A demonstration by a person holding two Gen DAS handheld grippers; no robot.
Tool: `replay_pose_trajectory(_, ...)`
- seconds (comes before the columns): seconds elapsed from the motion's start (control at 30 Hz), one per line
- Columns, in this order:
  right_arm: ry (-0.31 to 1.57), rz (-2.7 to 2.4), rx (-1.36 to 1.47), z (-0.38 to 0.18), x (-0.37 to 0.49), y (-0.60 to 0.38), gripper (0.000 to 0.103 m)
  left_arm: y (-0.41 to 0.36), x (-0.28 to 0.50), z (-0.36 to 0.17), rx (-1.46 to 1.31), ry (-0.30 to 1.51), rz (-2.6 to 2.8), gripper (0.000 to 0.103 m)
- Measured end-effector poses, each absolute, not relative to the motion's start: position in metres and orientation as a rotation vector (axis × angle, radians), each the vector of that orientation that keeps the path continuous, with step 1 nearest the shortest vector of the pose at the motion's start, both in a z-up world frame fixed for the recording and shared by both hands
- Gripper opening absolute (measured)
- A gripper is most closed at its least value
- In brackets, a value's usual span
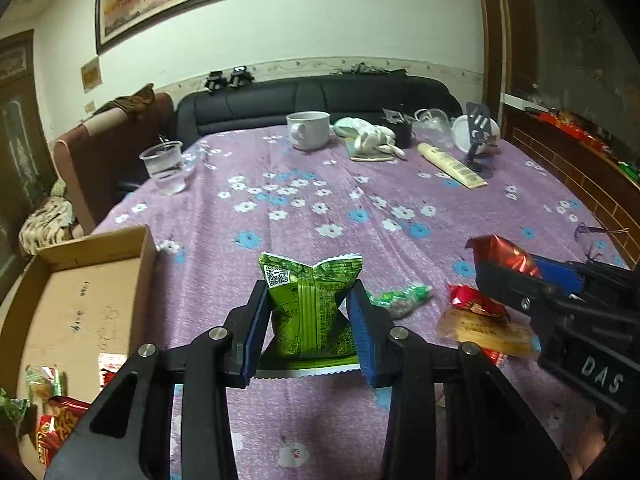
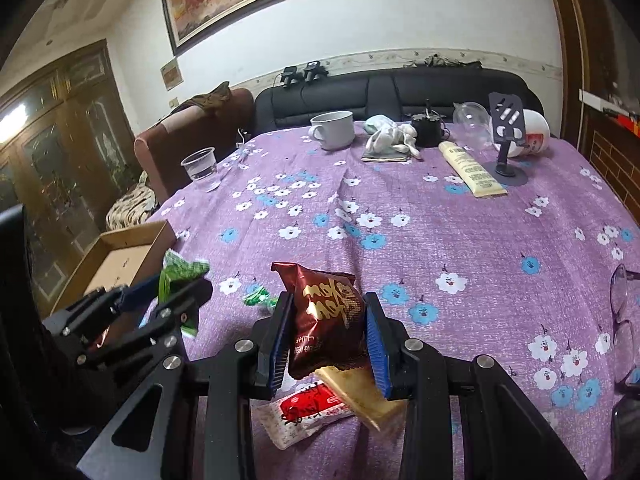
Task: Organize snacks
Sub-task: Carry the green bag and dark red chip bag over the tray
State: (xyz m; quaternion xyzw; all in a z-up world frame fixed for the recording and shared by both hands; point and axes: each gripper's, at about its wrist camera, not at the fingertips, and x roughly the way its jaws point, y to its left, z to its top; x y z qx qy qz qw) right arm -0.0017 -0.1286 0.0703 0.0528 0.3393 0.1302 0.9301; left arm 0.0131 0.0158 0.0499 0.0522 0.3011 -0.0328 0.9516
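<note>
A: Snacks first, from the left — the cardboard box [image 1: 86,280] sits at the table's left edge, with a few red and green packets [image 1: 44,412] already lying in its near corner.

B: And the left gripper [image 1: 308,328]?

A: Its jaws are closed partway on a green snack packet [image 1: 310,308], pads pressing both sides, held clear of the purple flowered tablecloth [image 1: 320,208]. A QR code shows on the back; the small print beside it I can't read.

B: Further right?

A: A small green-and-white wrapper [image 1: 400,298] lies on the cloth, then a red-labelled clear packet [image 2: 304,412] and a pale biscuit-like pack [image 2: 360,396], overlapping. Above them the right gripper [image 2: 328,340] is clamped on a dark red foil packet [image 2: 326,320] with gold lettering — upside down in its own camera, possibly "mok", but I wouldn't swear to it. "DAS" is stamped on that gripper's body.

B: What could go wrong?

A: Both packets are puffy and slick, pinched across the middle, so a quick swing toward the box might let one slip or twist out. Also, both tools heading for the same box could bump each other. The water cup [image 1: 164,164] stands well back, so it's a small risk.
</note>
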Motion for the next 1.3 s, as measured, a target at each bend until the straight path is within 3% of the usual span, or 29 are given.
replay_pose_trajectory(1.3,0.568,0.273,-0.010,0.084,-0.028,-0.102,0.035,0.026,0.010,0.055,0.136,0.533,0.096,0.037)
